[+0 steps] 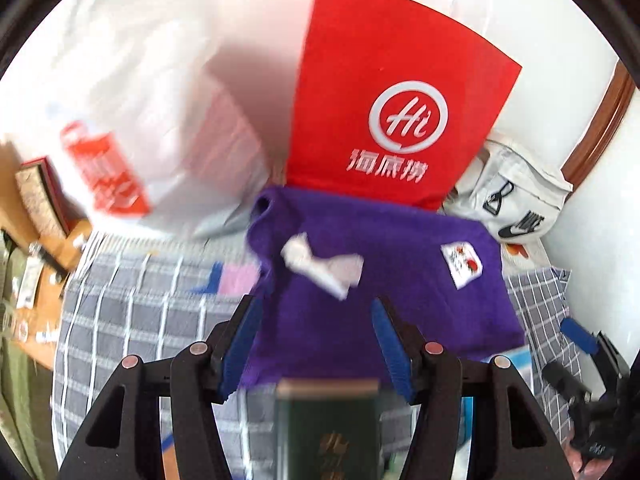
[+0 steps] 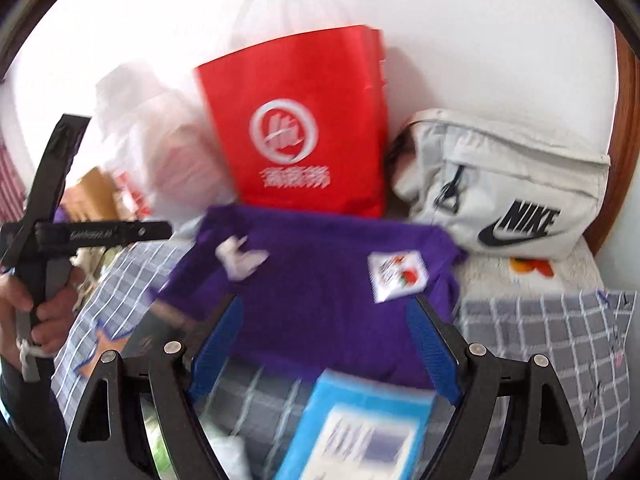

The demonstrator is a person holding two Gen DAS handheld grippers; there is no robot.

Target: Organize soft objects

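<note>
A purple cloth (image 1: 384, 280) with a white paper tag and a sewn patch lies flat on a grey checked bedsheet (image 1: 132, 312). It also shows in the right wrist view (image 2: 320, 292). My left gripper (image 1: 316, 308) is open, its blue pads straddling the cloth's near edge. My right gripper (image 2: 326, 308) is open over the cloth's near part. The right gripper also shows at the right edge of the left wrist view (image 1: 580, 336). The left gripper's body (image 2: 48, 224) and the hand holding it show at the left of the right wrist view.
A red paper bag (image 1: 396, 108) stands behind the cloth against the white wall. A white Nike pouch (image 2: 508, 188) lies to its right, a white plastic bag (image 1: 132, 132) to its left. A dark green booklet (image 1: 328, 428) and a blue packet (image 2: 368, 428) lie near the grippers.
</note>
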